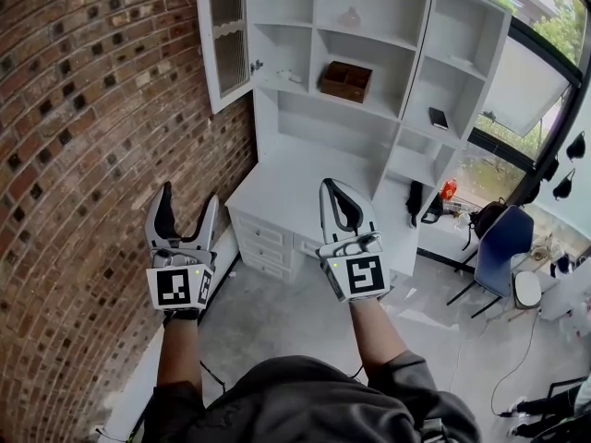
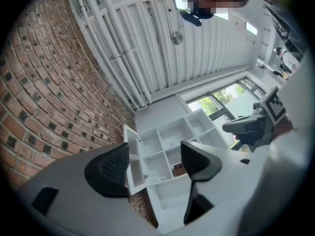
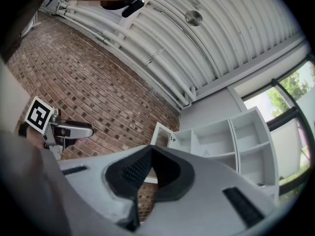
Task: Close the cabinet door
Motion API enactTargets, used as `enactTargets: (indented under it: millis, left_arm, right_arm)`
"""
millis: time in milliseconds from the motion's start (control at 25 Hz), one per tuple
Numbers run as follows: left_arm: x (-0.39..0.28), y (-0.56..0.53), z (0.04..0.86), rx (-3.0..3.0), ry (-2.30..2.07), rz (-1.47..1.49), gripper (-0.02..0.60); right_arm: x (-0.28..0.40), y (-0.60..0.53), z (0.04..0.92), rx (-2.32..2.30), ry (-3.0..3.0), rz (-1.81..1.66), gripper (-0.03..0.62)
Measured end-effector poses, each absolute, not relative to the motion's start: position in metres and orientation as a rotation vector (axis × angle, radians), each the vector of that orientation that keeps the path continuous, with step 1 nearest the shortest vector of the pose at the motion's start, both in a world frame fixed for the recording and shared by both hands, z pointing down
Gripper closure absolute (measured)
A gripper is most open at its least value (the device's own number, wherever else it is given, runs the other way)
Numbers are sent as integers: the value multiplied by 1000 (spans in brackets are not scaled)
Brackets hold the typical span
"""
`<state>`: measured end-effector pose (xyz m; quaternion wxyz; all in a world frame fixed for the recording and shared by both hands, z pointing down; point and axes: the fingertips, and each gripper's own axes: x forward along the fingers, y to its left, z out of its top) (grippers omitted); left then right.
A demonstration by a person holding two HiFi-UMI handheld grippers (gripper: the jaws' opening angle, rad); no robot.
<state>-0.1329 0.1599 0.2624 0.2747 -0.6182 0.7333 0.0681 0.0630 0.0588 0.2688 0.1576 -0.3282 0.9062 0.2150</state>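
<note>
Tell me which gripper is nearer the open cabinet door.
Left. The left gripper sits below the door, jaws open; the right gripper is farther right, below the shelves.

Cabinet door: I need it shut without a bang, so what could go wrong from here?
1. The cabinet door hangs wide open beside the brick wall, so a gripper may find little room behind it to push.
2. It sits high above the desk, and the open left gripper and shut right gripper are both well short, so a stretched push could slip or slam it.
</note>
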Motion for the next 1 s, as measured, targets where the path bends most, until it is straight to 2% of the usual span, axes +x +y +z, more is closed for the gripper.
enactTargets:
  millis: [440, 1000]
  left_arm:
    - [-107, 138, 272, -1631, 1998, 132, 264]
    - [-159, 62, 271, -1652, 1958, 173, 265]
  right_arm:
    - [79, 34, 282, -873, 2622, 585, 595]
    - [31, -29, 289, -914, 2626, 621, 595]
